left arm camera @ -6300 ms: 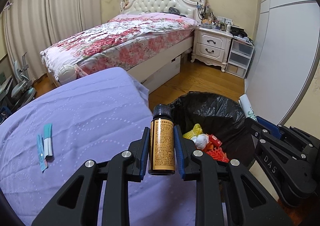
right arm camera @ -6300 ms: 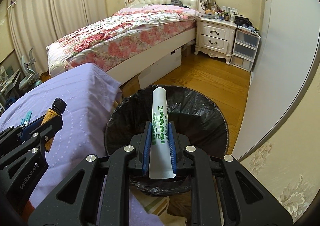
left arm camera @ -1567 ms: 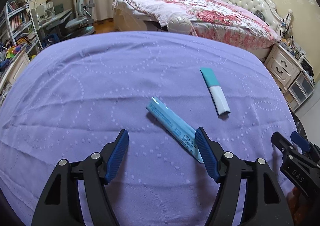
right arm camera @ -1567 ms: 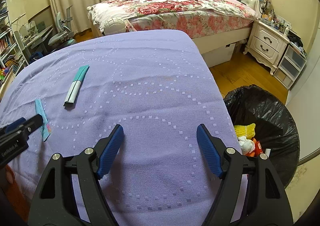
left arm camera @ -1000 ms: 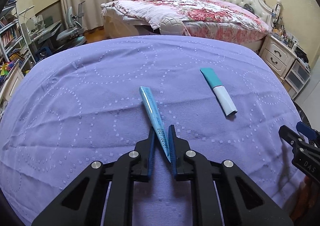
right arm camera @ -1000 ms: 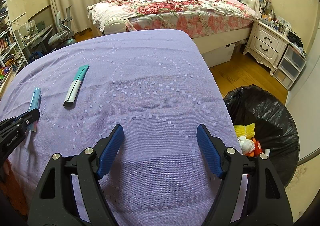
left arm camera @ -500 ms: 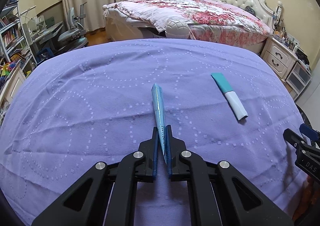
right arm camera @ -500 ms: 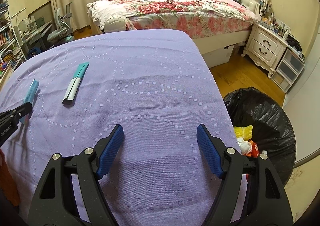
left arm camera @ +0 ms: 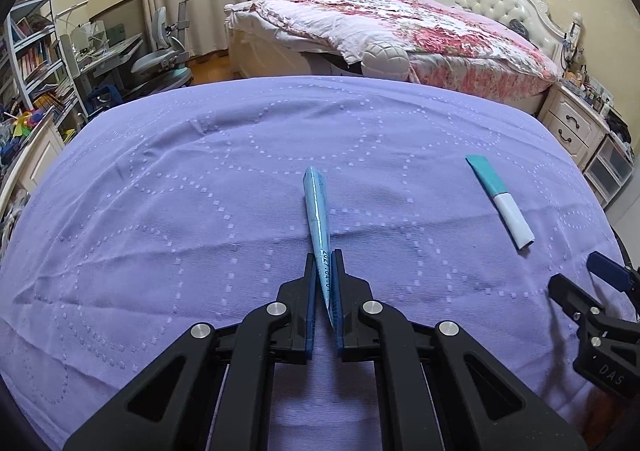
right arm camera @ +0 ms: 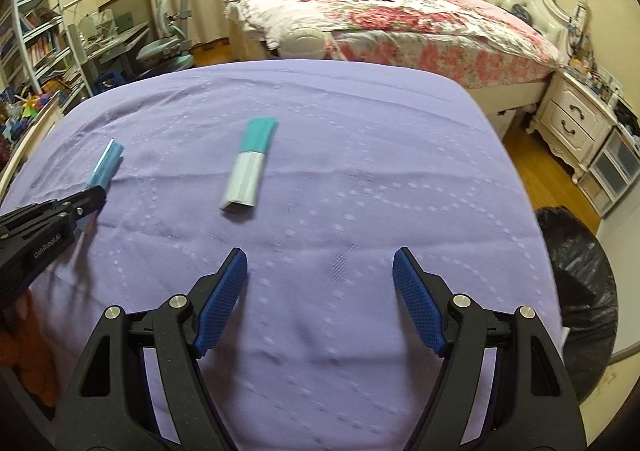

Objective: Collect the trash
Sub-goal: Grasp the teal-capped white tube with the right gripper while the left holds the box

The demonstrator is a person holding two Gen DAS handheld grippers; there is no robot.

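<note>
both grippers are built of matte black plastic arms, studded with silver screws and tipped with ribbed blue pads (right arm camera: 222,301).

Left claw (left arm camera: 323,291) clamped tight, angled downward; right claw (right arm camera: 320,299) spread wide, angled downward, empty.

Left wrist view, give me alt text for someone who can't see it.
The left gripper is shut on a thin light-blue packet above a purple bedspread. A teal-and-white tube lies to the right, and the open right gripper shows at the right edge.
</note>
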